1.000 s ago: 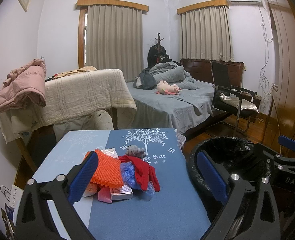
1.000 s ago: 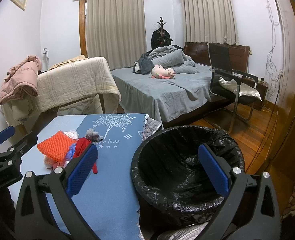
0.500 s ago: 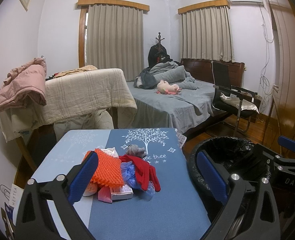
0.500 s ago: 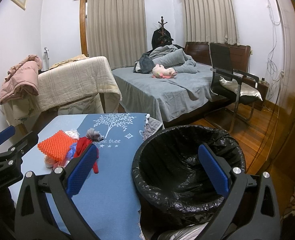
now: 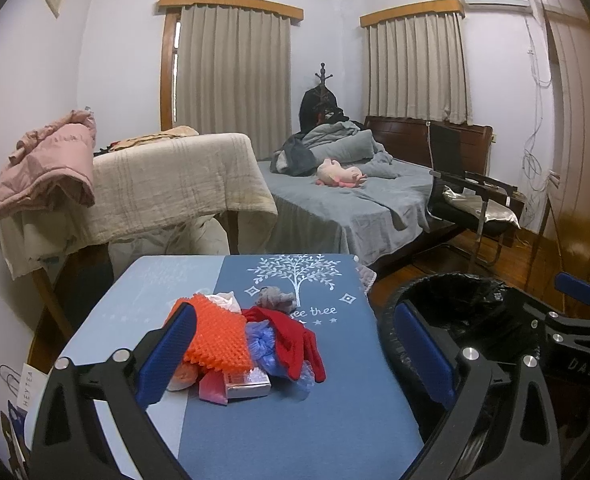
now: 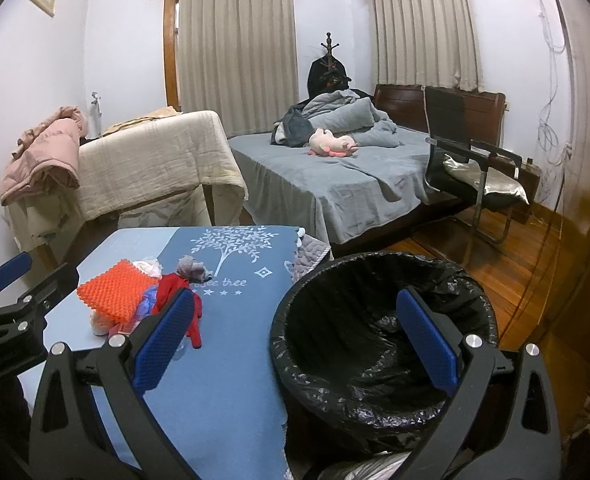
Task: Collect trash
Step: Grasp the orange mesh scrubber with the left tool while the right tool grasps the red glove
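Trash pile lies ahead between left gripper fingers, spread apart, holding nothing.

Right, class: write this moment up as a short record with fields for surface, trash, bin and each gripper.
surface: blue table cover with a white tree print
trash: one pile on the cover, orange spiky pad on top, red glove beside it
bin: black-lined bin right of the table, no trash visible inside
left gripper: open, empty, facing the pile
right gripper: open, empty, over the bin's near rim

White walls, two windows behind drawn beige curtains. A grey-covered bed stands on wooden floor, a black chair just beside it
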The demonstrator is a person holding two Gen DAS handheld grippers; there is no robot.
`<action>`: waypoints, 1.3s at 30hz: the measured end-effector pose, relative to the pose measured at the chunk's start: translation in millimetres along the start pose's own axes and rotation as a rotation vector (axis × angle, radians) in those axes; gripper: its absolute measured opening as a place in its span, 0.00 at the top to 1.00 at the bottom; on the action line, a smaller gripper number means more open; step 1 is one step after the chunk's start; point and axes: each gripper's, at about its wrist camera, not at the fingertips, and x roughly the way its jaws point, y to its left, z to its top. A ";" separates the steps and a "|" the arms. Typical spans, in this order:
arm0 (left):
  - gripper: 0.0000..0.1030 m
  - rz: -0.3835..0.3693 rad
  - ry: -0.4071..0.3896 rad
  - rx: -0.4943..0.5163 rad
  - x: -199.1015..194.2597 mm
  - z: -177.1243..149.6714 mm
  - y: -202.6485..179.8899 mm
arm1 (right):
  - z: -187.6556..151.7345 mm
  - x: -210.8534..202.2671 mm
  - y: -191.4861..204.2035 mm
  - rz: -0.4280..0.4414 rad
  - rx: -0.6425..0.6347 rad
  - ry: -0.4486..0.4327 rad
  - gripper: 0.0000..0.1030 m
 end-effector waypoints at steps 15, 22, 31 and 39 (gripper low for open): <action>0.06 0.105 0.059 -0.035 30.2 -17.3 55.7 | -1.8 44.2 30.2 0.063 -0.021 0.015 0.05; 0.06 0.205 0.075 -0.026 51.7 -38.0 95.1 | -13.6 94.9 64.6 0.115 -0.049 0.065 0.05; 0.16 0.183 0.086 -0.041 83.9 -44.8 117.5 | -17.3 158.4 108.4 0.187 -0.093 0.146 0.21; 0.31 0.119 0.135 -0.061 119.2 -47.3 125.5 | -22.1 199.1 132.3 0.241 -0.128 0.219 0.31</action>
